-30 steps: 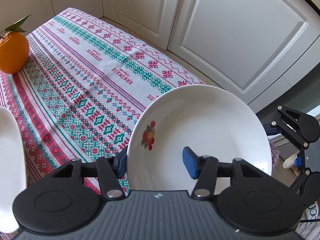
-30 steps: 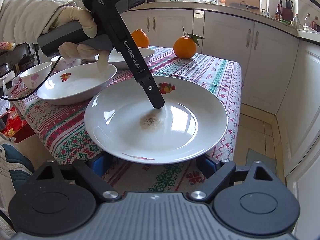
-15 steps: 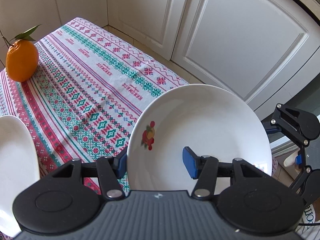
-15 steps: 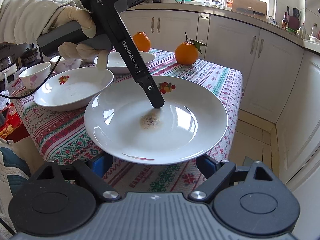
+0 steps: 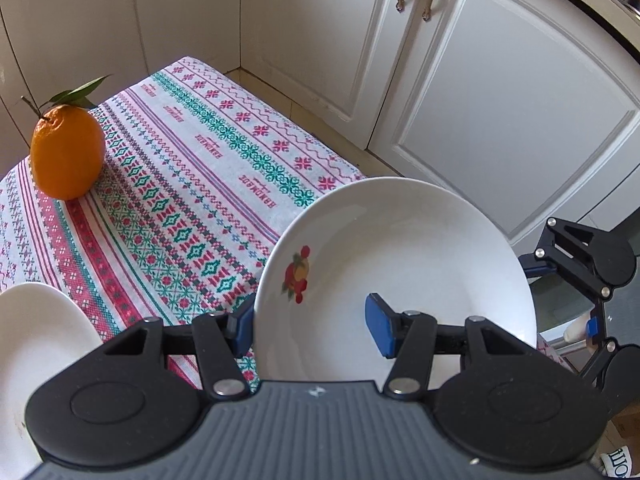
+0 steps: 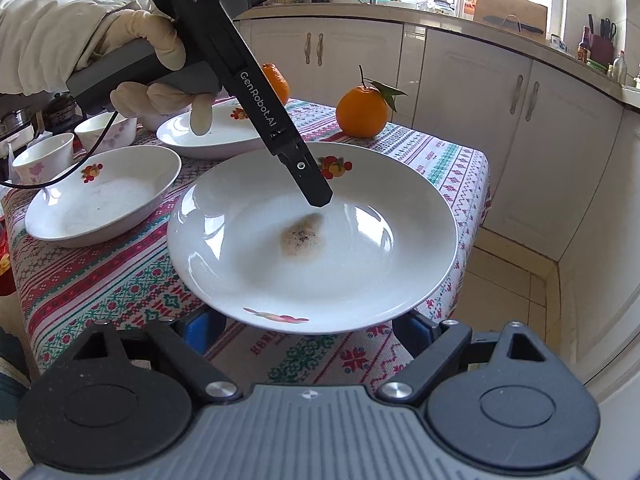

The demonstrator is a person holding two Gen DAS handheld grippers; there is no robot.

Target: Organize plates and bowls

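Here the left gripper (image 5: pixel 316 326) pinches the rim of a white plate (image 5: pixel 408 264), one pad above, one beneath, holding it over the table's (image 5: pixel 180 184) corner. The right gripper (image 6: pixel 304 334) spreads wide under its near edge; contact unclear.

Glossy white glazed plate (image 6: pixel 360 264) with a rough brown stain, matt woven patterned tablecloth (image 5: pixel 168 200), dimpled-skinned orange (image 5: pixel 66 152), smooth satin painted cabinet doors (image 5: pixel 500 100), matt black plastic left gripper (image 5: pixel 308 322)
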